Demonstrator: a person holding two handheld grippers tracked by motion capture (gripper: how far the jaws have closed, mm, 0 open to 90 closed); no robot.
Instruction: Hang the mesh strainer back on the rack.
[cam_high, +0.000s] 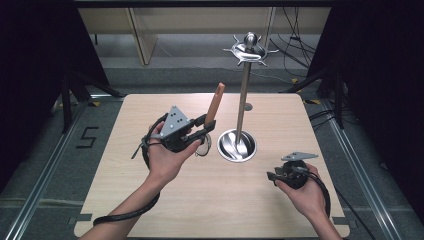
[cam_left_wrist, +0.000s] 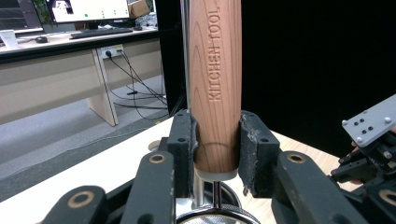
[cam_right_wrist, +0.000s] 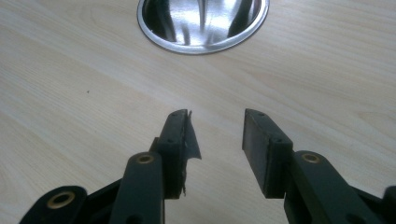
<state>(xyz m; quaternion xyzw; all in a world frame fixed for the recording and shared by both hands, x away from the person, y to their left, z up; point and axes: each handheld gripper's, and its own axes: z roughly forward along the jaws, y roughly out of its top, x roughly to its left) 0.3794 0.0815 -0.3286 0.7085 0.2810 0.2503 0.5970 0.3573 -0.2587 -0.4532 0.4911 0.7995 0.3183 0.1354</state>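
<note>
The left claw (cam_left_wrist: 215, 154) clamps the wooden "KITCHEN TOOL" handle (cam_left_wrist: 215, 84) near its base, keeping it upright for hanging. At lower right of the high view, the right claw (cam_right_wrist: 217, 149) waits open and empty above the bench (cam_right_wrist: 70, 93), near the rack's steel base (cam_right_wrist: 203, 23).

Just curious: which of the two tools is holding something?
The left tool: its pads clamp a wooden handle. The right tool is open above the table.

Both forearms are bare, with no sleeves. The left gripper (cam_high: 207, 126) and right gripper (cam_high: 271, 176) are black, each topped by a grey three-cornered plate with dark screw holes. Brass-coloured pivot rings mark the black jaws; their pads look frayed. Black ribbed cables trail back.
</note>
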